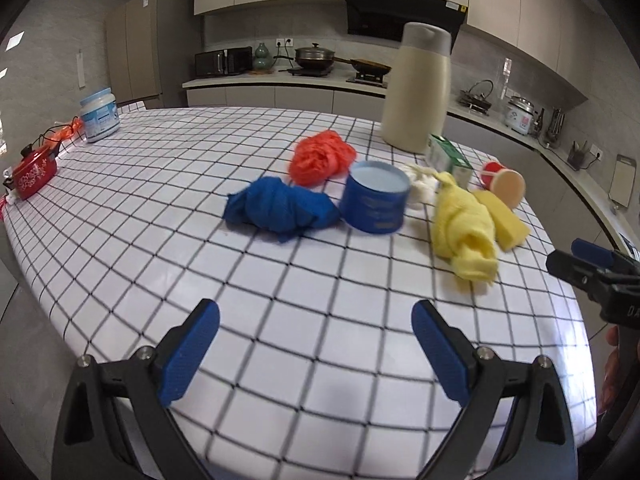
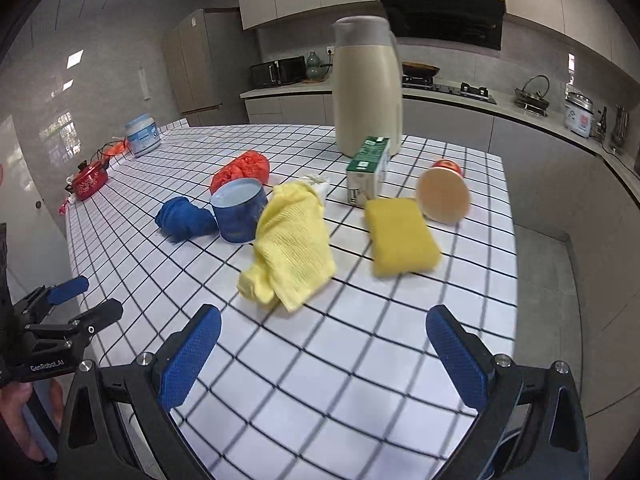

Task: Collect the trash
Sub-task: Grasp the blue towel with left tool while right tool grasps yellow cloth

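Note:
On the checked tablecloth (image 1: 280, 288) lie a crumpled blue cloth (image 1: 280, 210), a red-orange plastic bag (image 1: 320, 156), an open blue round tin (image 1: 376, 200), a yellow cloth (image 1: 466, 228), a yellow sponge (image 1: 504, 220), a tipped red cup (image 1: 504, 182), a green carton (image 1: 448, 156) and white crumpled paper (image 1: 420, 184). My left gripper (image 1: 316, 348) is open and empty, above the near table edge. My right gripper (image 2: 324, 352) is open and empty, just short of the yellow cloth (image 2: 292, 240) and sponge (image 2: 400, 236). The tin (image 2: 240, 210), carton (image 2: 368, 172) and cup (image 2: 444, 192) lie beyond.
A tall cream jug (image 1: 418, 88) stands behind the items. A white jar (image 1: 100, 116) and a small red pot (image 1: 34, 170) sit at the far left edge. Kitchen counters with a stove (image 1: 340, 68) run behind. The table's right edge (image 2: 508, 240) drops to the floor.

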The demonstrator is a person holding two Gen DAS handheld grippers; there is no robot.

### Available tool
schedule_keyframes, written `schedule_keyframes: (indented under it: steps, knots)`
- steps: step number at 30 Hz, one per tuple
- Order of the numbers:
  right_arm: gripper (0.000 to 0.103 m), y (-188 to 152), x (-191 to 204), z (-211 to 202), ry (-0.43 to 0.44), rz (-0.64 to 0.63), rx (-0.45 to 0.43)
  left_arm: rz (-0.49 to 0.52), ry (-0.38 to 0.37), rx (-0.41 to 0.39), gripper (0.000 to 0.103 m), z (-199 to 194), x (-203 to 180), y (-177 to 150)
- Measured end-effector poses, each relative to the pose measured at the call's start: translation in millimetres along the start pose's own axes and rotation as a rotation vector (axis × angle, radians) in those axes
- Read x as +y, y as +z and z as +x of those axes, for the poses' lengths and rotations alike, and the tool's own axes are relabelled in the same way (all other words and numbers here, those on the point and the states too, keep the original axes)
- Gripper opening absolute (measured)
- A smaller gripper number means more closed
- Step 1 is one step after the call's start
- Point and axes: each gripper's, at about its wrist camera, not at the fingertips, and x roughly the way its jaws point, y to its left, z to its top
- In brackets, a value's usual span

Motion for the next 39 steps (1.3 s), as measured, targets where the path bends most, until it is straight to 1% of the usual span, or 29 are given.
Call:
schedule_keyframes:
  steps: [2, 6, 10, 11, 13, 14, 17, 18, 19, 20, 21, 22, 23, 24, 25, 27, 28, 29, 30, 33, 35, 39]
  knots:
    - [0.102, 8, 7, 15, -0.005, 0.004, 0.011, -0.001, -0.002, 0.005, 0.097, 10, 9, 8]
    - [0.092, 21, 11, 44, -0.014, 0.013, 0.043, -0.011, -0.014, 0.017, 0.096, 35, 26, 24]
    - [0.09, 28, 17, 68, -0.015, 0.003, 0.068, -0.014, -0.021, 0.03, 0.096, 54, 34, 35]
    - [0.088, 29, 18, 74, -0.019, -0.005, 0.074, -0.012, -0.023, 0.038, 0.096, 60, 35, 38]
    - [0.08, 32, 21, 86, -0.016, -0.009, 0.089, -0.006, -0.022, 0.05, 0.096, 72, 37, 43]
    - [0.073, 33, 20, 91, -0.014, -0.006, 0.096, -0.002, -0.022, 0.057, 0.096, 78, 38, 45]
    - [0.064, 37, 18, 105, -0.003, 0.01, 0.107, 0.009, -0.03, 0.081, 0.096, 97, 38, 52]
    - [0.058, 39, 18, 109, 0.006, 0.016, 0.11, 0.013, -0.034, 0.086, 0.096, 101, 38, 53]
    - [0.054, 40, 17, 111, 0.014, 0.02, 0.111, 0.018, -0.037, 0.095, 0.096, 106, 37, 54]
    - [0.048, 42, 17, 113, 0.021, 0.023, 0.109, 0.022, -0.041, 0.107, 0.096, 110, 37, 55]
    - [0.042, 43, 17, 113, 0.027, 0.025, 0.105, 0.022, -0.047, 0.118, 0.094, 114, 37, 56]
    - [0.039, 44, 17, 113, 0.035, 0.026, 0.099, 0.021, -0.063, 0.13, 0.092, 117, 37, 58]
    - [0.037, 45, 17, 113, 0.037, 0.026, 0.094, 0.026, -0.075, 0.14, 0.087, 120, 37, 59]
    - [0.035, 45, 16, 113, 0.041, 0.028, 0.093, 0.031, -0.076, 0.153, 0.081, 122, 36, 59]
    - [0.034, 45, 15, 112, 0.048, 0.033, 0.088, 0.039, -0.071, 0.152, 0.08, 122, 35, 60]
    - [0.031, 45, 13, 111, 0.057, 0.039, 0.082, 0.056, -0.088, 0.144, 0.055, 120, 33, 60]
    - [0.03, 45, 12, 111, 0.06, 0.043, 0.08, 0.057, -0.098, 0.142, 0.05, 120, 33, 60]
    - [0.029, 45, 11, 110, 0.063, 0.045, 0.077, 0.048, -0.118, 0.138, 0.04, 119, 35, 61]
    - [0.028, 45, 11, 109, 0.065, 0.047, 0.074, 0.04, -0.133, 0.134, 0.033, 116, 37, 59]
    - [0.027, 46, 10, 103, 0.066, 0.047, 0.061, 0.026, -0.146, 0.099, 0.023, 106, 39, 58]
    - [0.027, 47, 9, 99, 0.065, 0.049, 0.051, 0.019, -0.148, 0.075, 0.02, 95, 40, 56]
    - [0.027, 50, 7, 86, 0.062, 0.058, 0.023, 0.004, -0.163, 0.046, 0.018, 73, 42, 51]
